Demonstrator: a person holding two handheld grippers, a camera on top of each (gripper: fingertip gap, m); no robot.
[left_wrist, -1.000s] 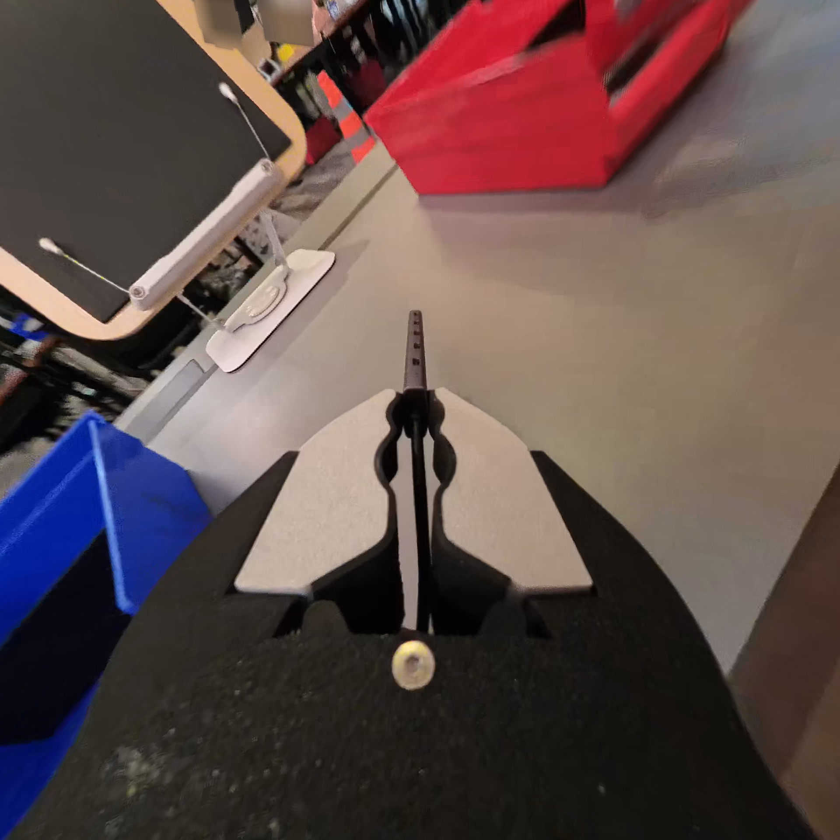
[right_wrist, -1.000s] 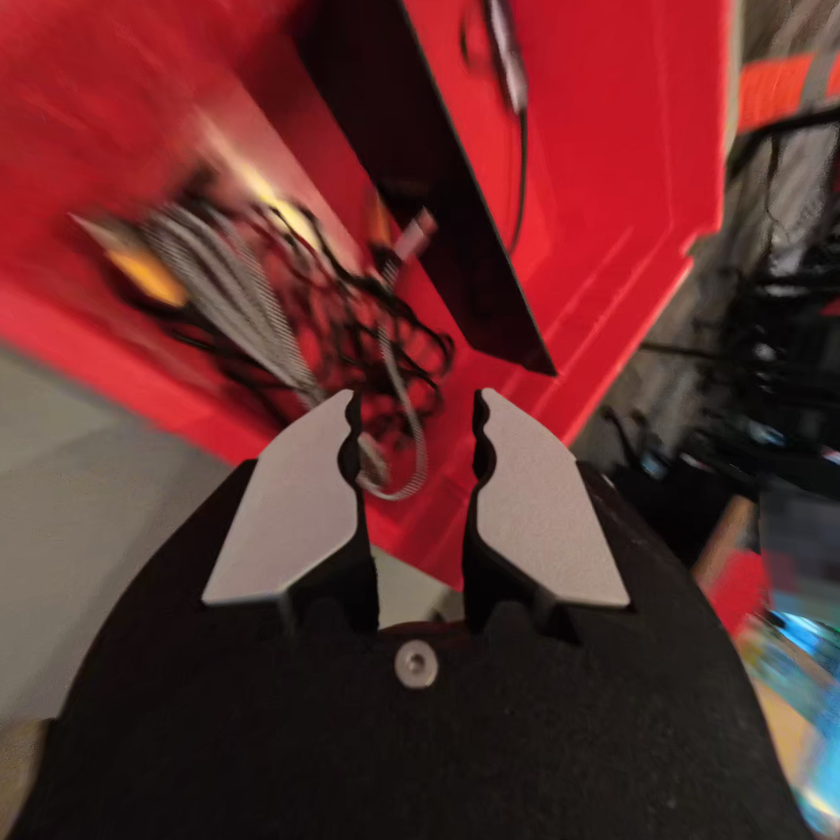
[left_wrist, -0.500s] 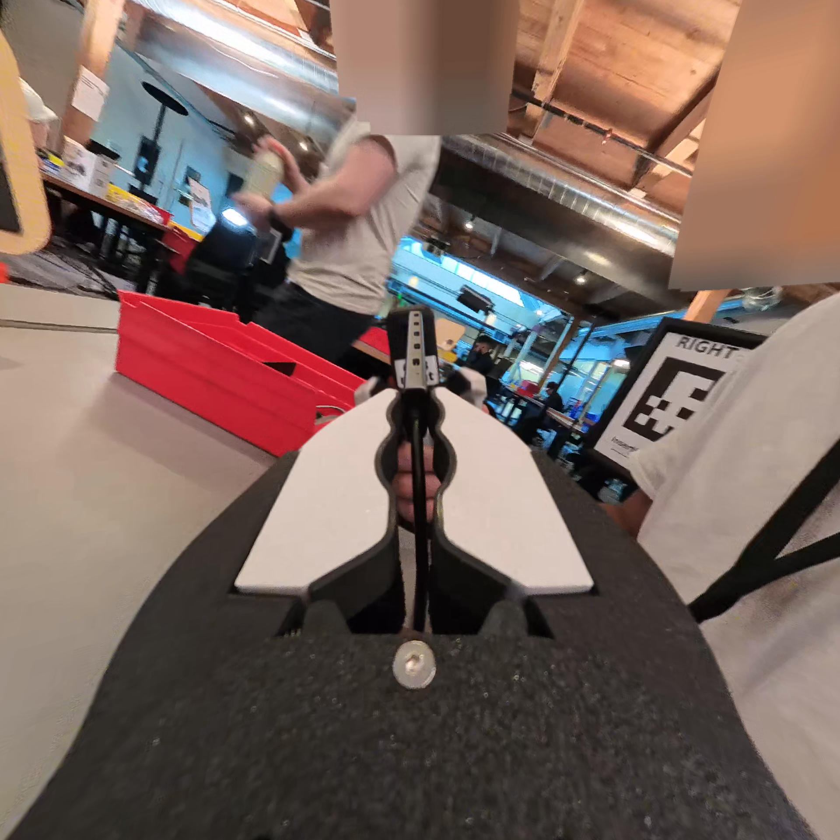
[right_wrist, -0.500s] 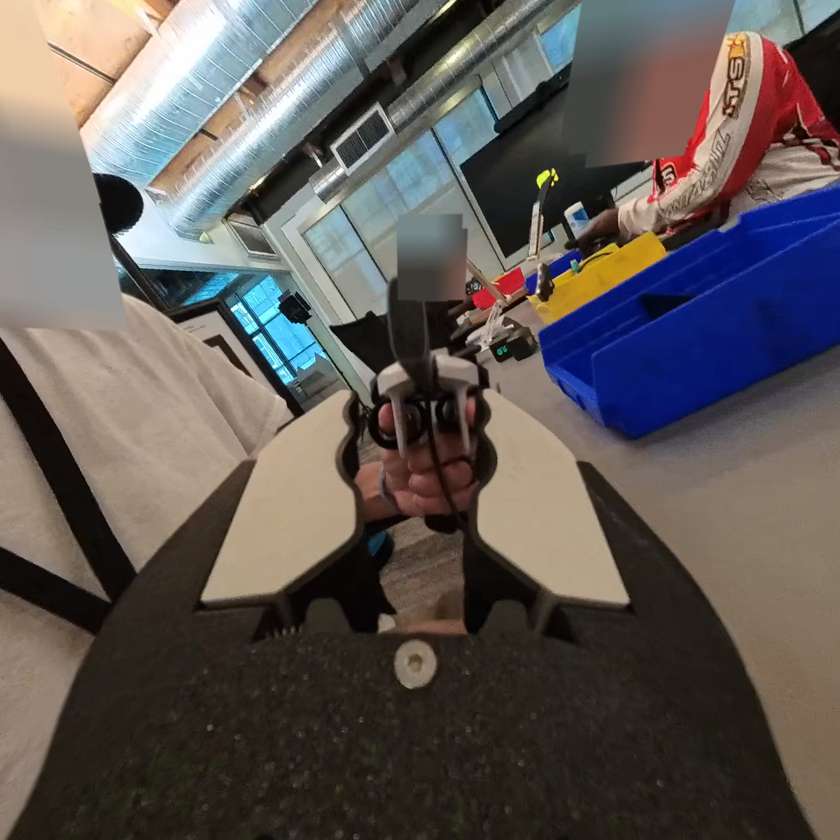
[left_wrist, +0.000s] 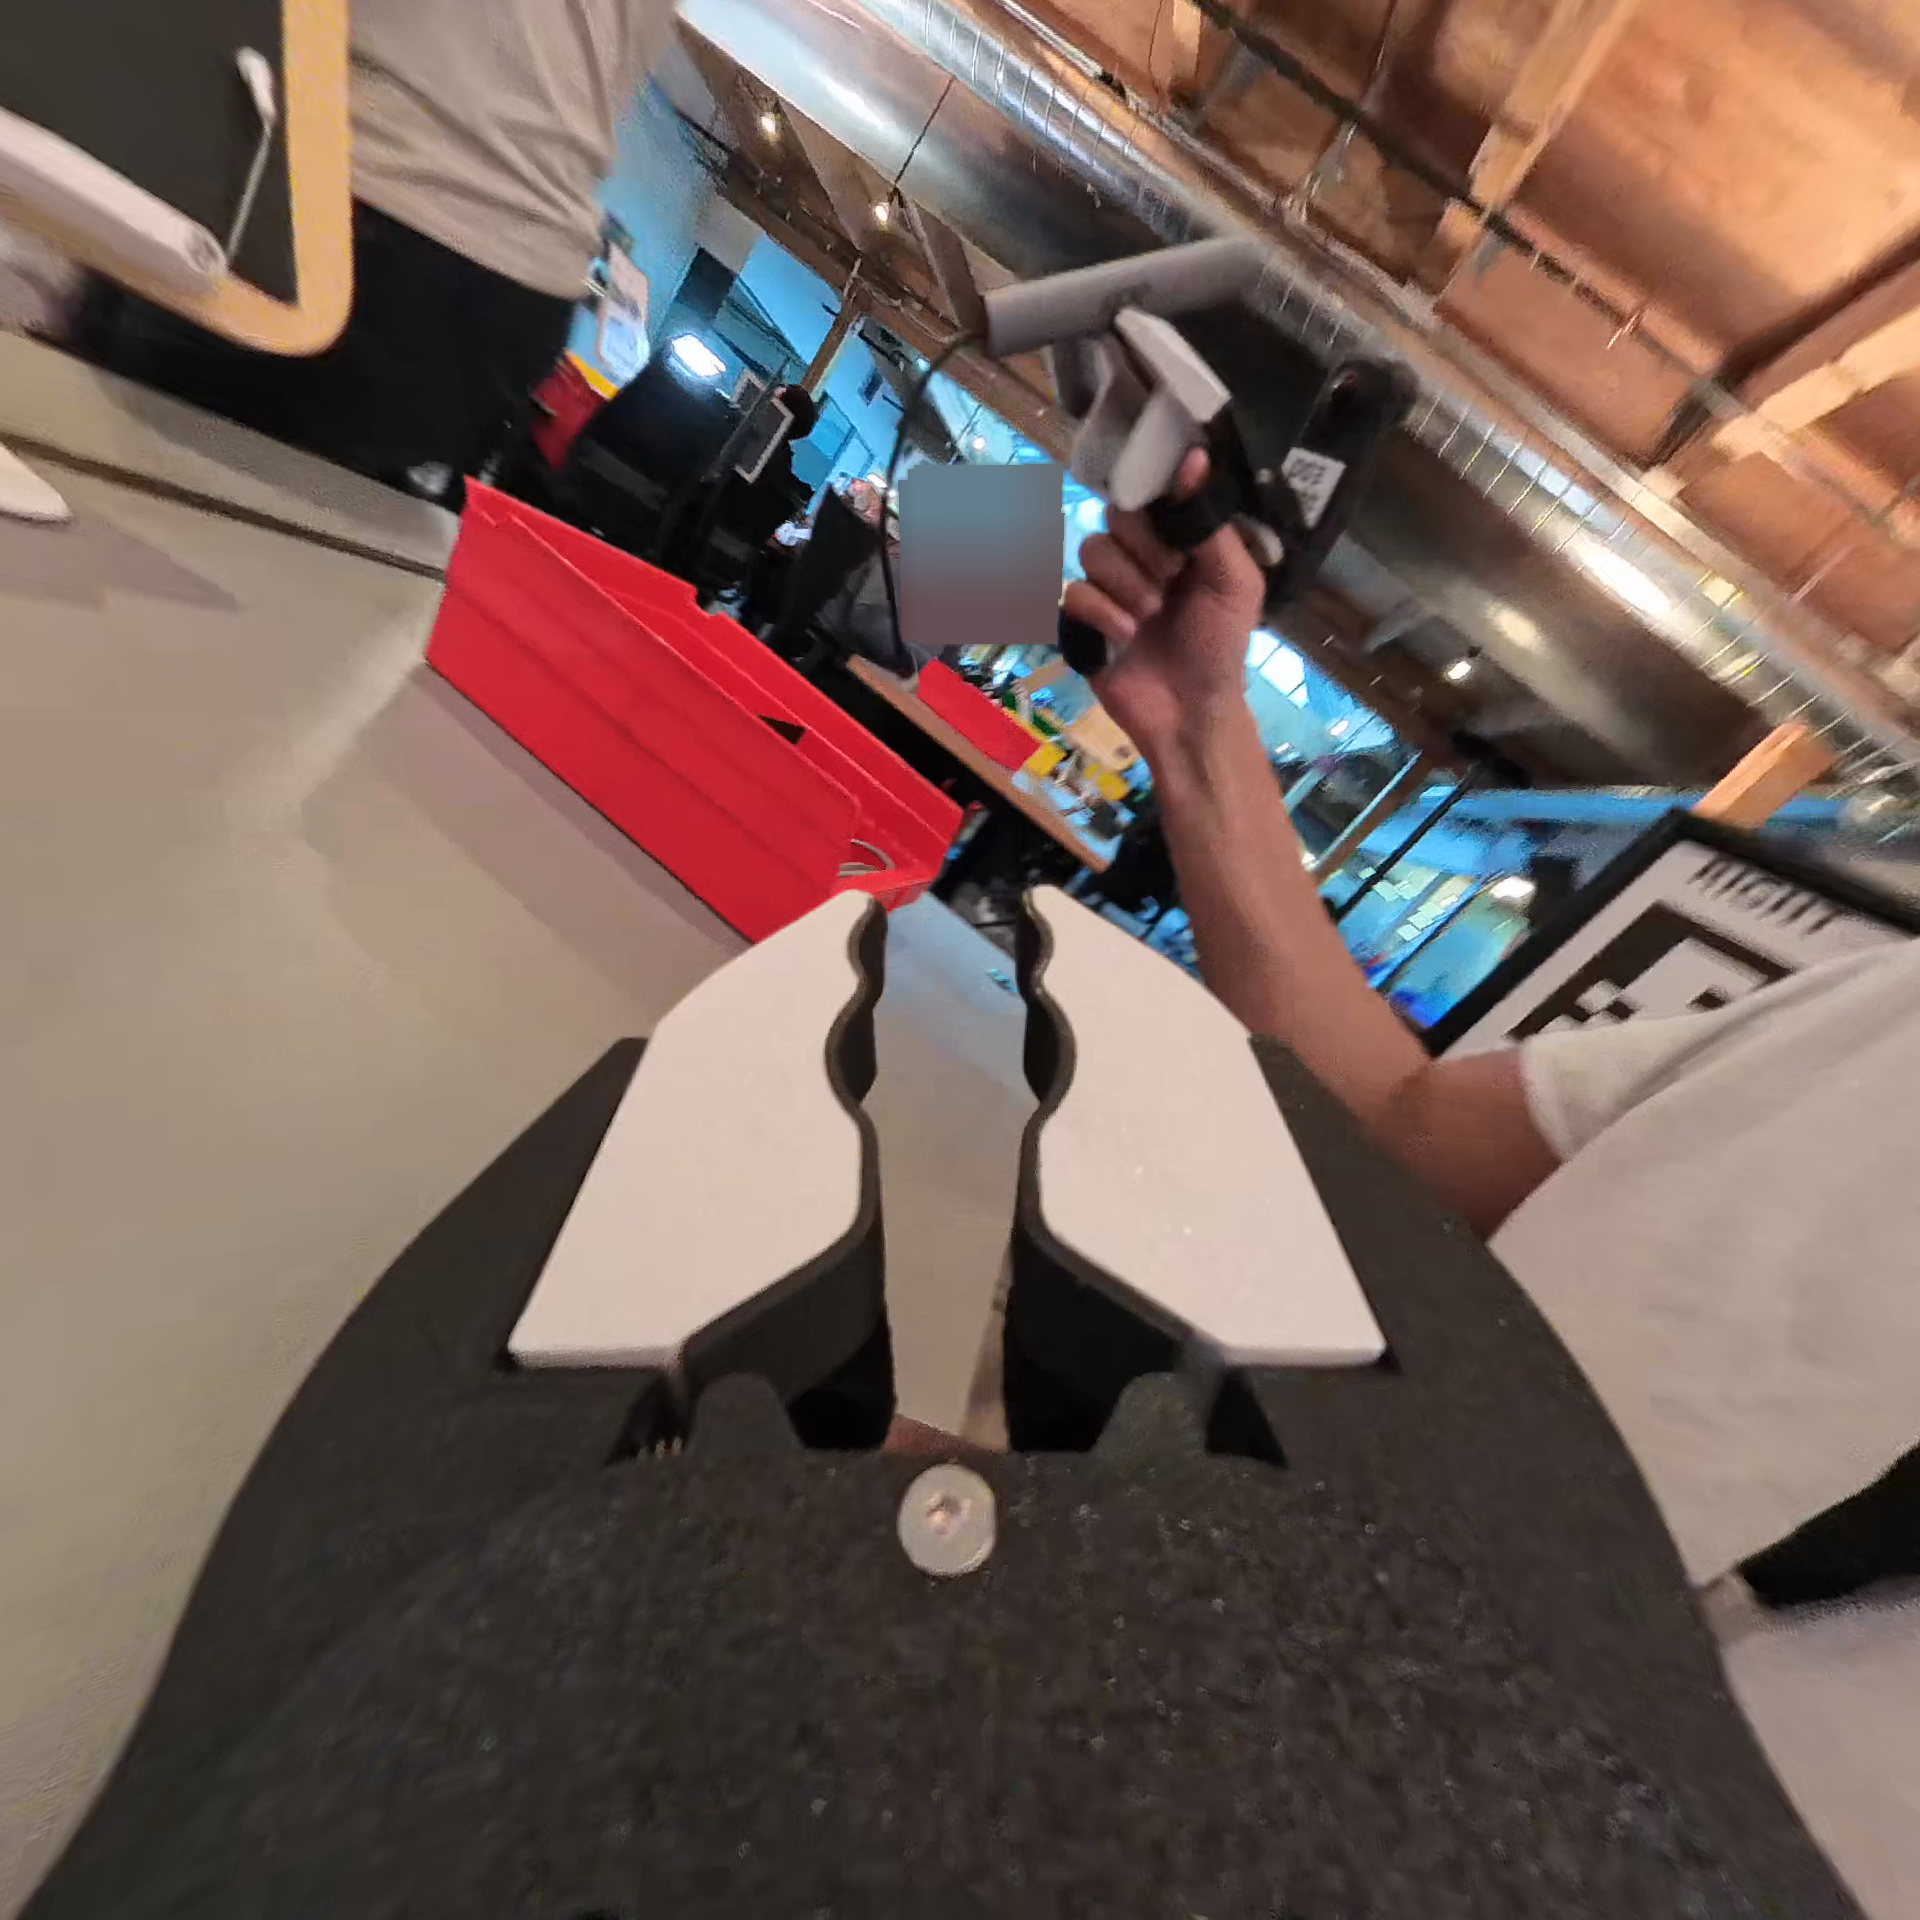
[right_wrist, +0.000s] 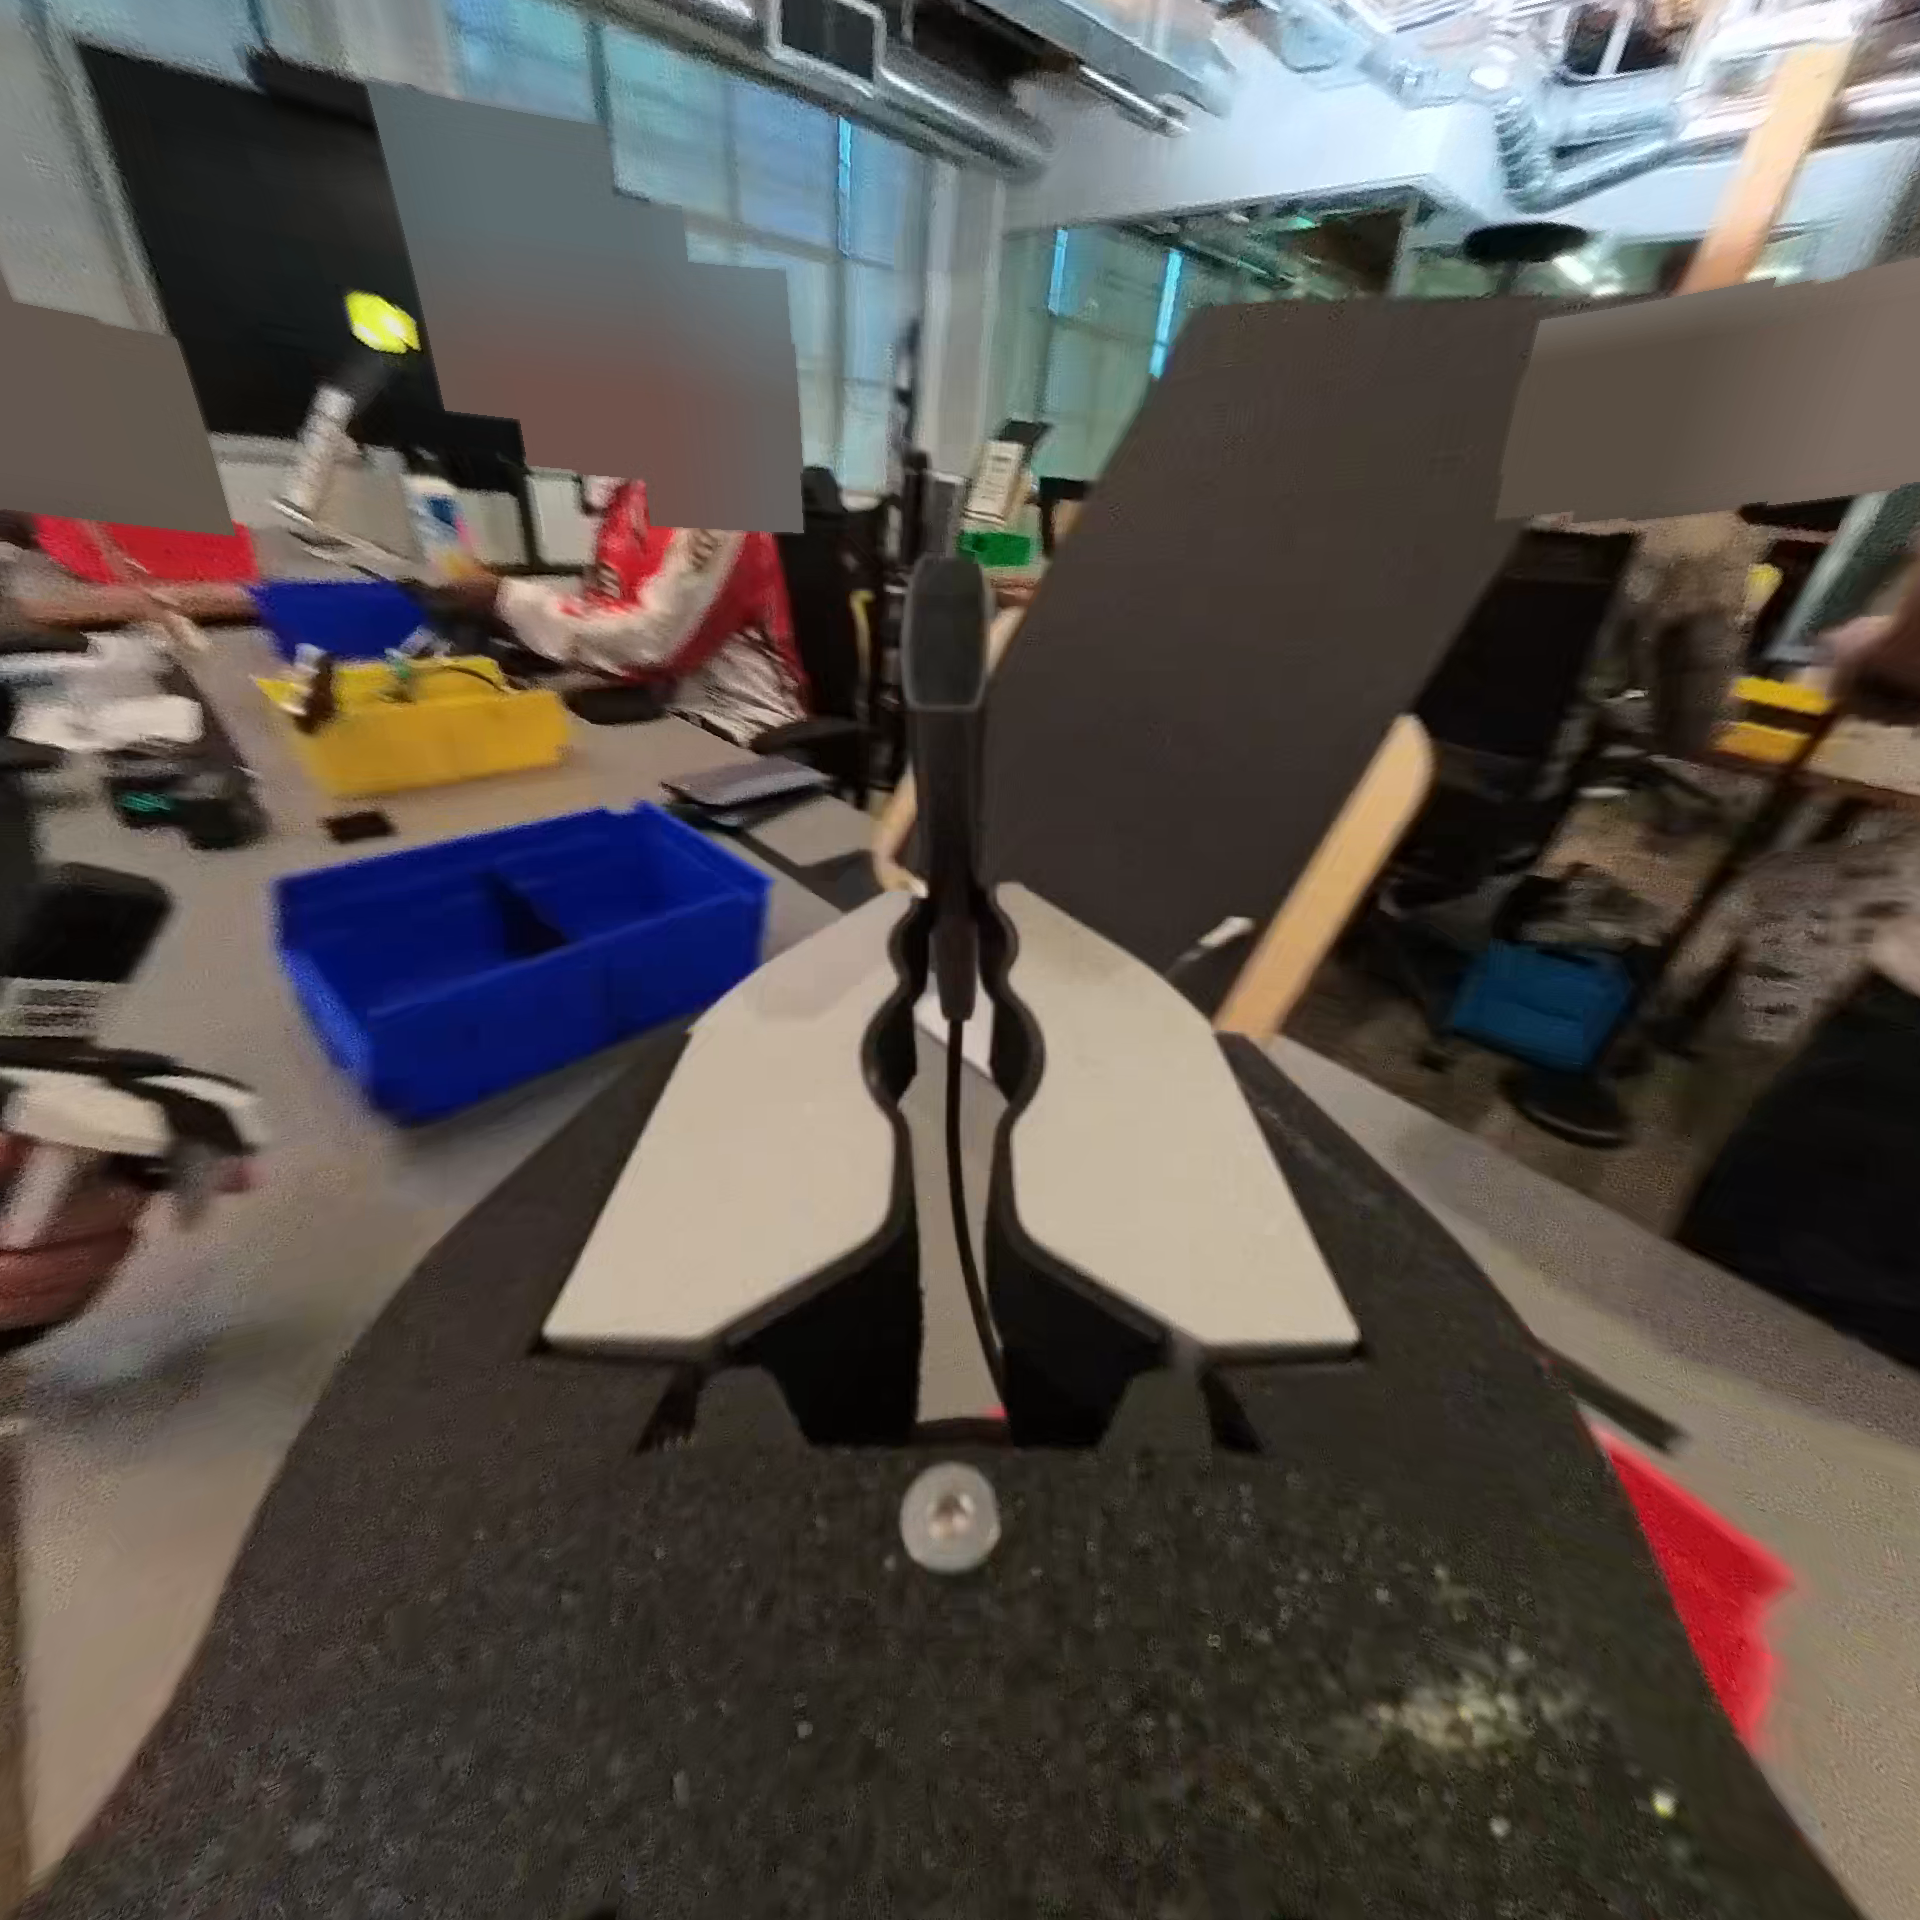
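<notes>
My left gripper is open and empty, low over the grey table. My right gripper is shut on a black cable plug that stands up past the fingertips; its thin black cable runs back between the fingers. In the left wrist view a hand holds the right gripper raised at the upper right, with a thin black cable hanging beside it.
A red bin sits on the table ahead of the left gripper; its corner shows in the right wrist view. A blue bin, a yellow bin and a tilted black board lie ahead of the right gripper. People sit behind. One gripper's finger ends stand about 35 centimetres off the other's.
The black plug that my left gripper held is now in my right gripper. The left has opened, the right has shut. Both views have swung round.
</notes>
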